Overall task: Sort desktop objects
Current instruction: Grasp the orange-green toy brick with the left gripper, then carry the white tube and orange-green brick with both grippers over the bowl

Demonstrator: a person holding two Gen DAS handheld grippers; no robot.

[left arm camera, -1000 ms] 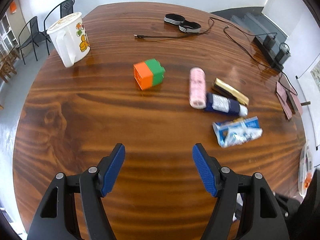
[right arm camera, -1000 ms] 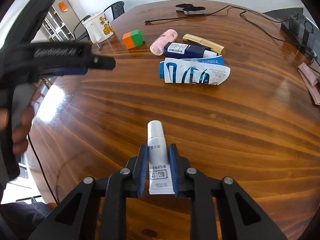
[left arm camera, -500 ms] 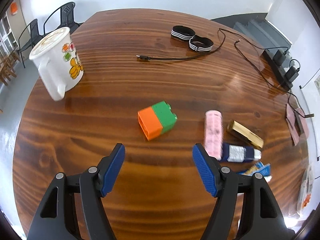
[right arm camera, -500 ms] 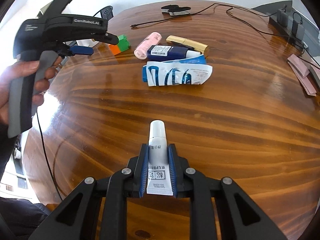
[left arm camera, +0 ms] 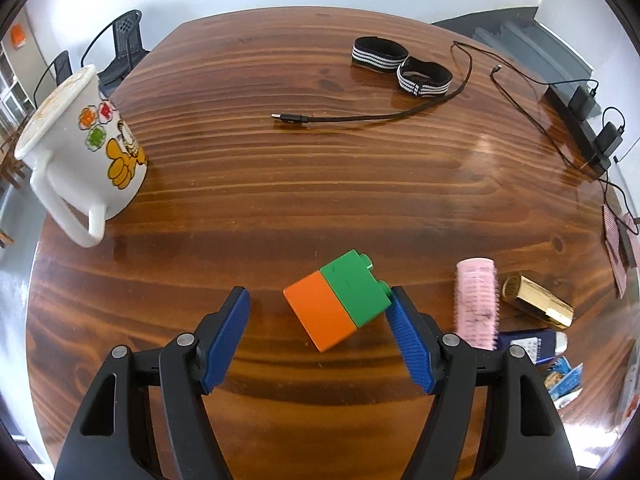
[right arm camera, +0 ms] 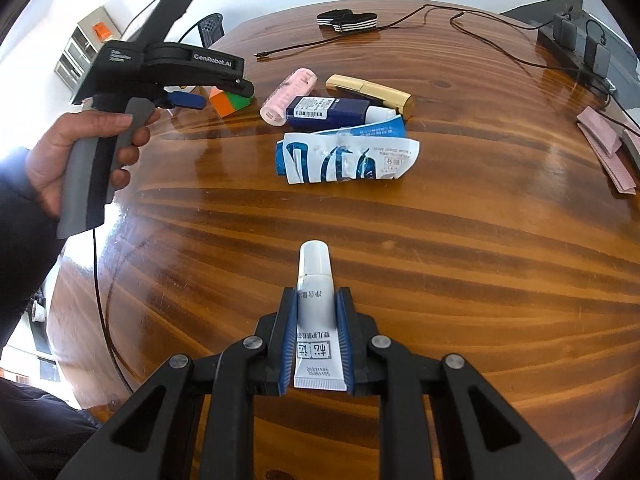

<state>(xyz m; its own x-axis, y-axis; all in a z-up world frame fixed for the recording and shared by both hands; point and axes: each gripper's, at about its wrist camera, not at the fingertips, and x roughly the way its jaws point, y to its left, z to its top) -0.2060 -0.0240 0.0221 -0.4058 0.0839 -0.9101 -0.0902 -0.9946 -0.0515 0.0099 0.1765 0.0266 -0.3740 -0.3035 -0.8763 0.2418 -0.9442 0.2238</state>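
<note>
An orange-and-green toy block [left arm camera: 340, 300] lies on the wooden table [left arm camera: 320, 184], between the wide-apart blue pads of my left gripper [left arm camera: 318, 300]. The right pad is at the block's green end; the left pad stands clear of the orange end. In the right wrist view the same left gripper [right arm camera: 216, 94], held by a hand [right arm camera: 80, 152], hovers over the block [right arm camera: 230, 102]. My right gripper [right arm camera: 316, 296] is shut on a white tube [right arm camera: 316, 280], cap pointing forward, just above the table.
A cartoon mug [left arm camera: 80, 148] stands at the left. Beside the block lie a pink hair roller [left arm camera: 478, 304], a gold tube [left arm camera: 536, 306], a navy tube [right arm camera: 332, 112] and a crumpled blue-white packet [right arm camera: 348, 156]. Striped bands [left arm camera: 400, 64] and a cable [left arm camera: 360, 118] lie further back.
My left gripper has travelled forward over the table, so the block now sits between its open pads. The right gripper has stayed put, holding the tube.
</note>
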